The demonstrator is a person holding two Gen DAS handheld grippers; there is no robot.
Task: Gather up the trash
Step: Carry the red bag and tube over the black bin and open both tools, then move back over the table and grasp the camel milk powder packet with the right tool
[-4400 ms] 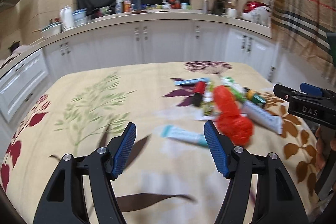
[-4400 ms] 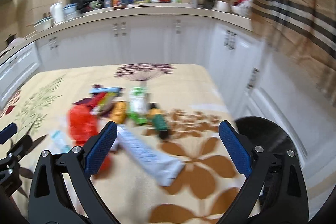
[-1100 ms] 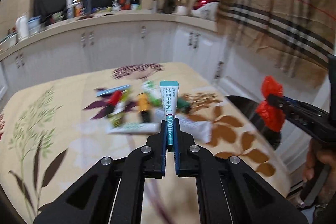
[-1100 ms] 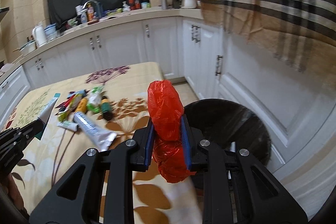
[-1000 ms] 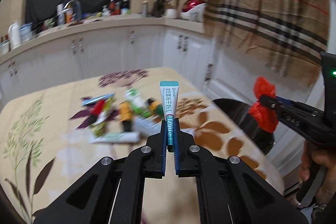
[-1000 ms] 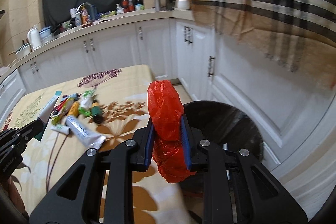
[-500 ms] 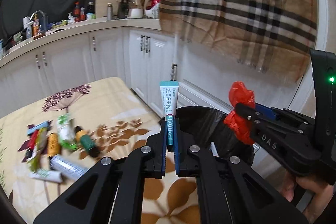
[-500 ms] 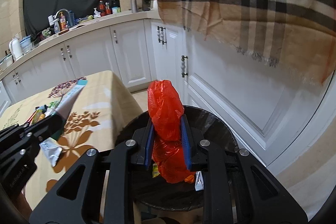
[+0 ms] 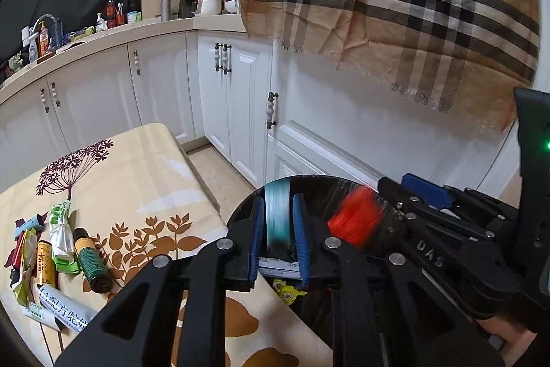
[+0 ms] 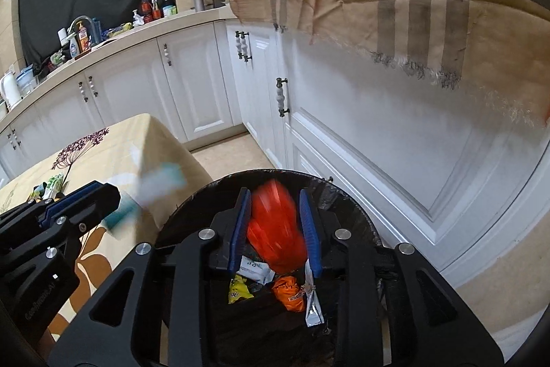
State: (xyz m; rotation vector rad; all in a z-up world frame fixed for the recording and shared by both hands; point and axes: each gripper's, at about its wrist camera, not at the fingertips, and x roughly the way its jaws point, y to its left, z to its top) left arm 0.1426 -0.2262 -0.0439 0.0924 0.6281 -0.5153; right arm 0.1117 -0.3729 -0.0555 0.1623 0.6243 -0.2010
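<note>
**2 pieces dropping, more left to clear**

Both sets of jaws have just been opening over the black bin [image 10: 347,222]. The left gripper [image 9: 277,231] frees a blurred teal tube [image 9: 277,217]; the right gripper [image 10: 275,227] frees a smeared red bag [image 10: 275,229]. Neither looks pressed. About 8 items [image 9: 58,250] remain on the surface [image 9: 144,181]. Bin contents are partly hidden.

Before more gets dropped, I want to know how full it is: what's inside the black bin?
In the black bin: a yellow wrapper, an orange packet, a silver sachet and a white wrapper. The claws and the falling red bag cover the rest.
</note>
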